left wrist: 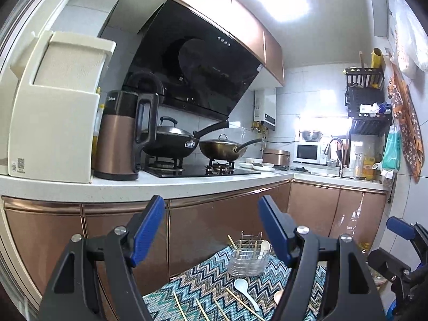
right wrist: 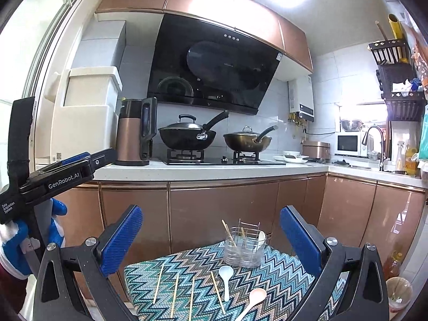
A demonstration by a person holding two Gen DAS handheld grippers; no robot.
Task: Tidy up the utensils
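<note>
A clear utensil holder with a wire rack [right wrist: 244, 248] stands at the far side of a zigzag-patterned mat [right wrist: 281, 270]; chopsticks and a spoon stand in it. It also shows in the left wrist view [left wrist: 250, 258]. On the mat lie several loose chopsticks [right wrist: 175, 294], a white spoon [right wrist: 225, 278] and a peach spoon [right wrist: 254, 301]. My right gripper [right wrist: 211, 236] is open and empty, raised in front of the mat. My left gripper [left wrist: 211, 230] is open and empty, raised to the left of the right one.
A kitchen counter [right wrist: 214, 169] runs behind with a kettle [right wrist: 133, 133], two woks [right wrist: 187, 136] on a stove, a microwave [right wrist: 350, 144] and a sink tap [right wrist: 374, 139]. Brown cabinet doors [right wrist: 222, 208] stand below. A bin [right wrist: 398, 291] sits at the right on the floor.
</note>
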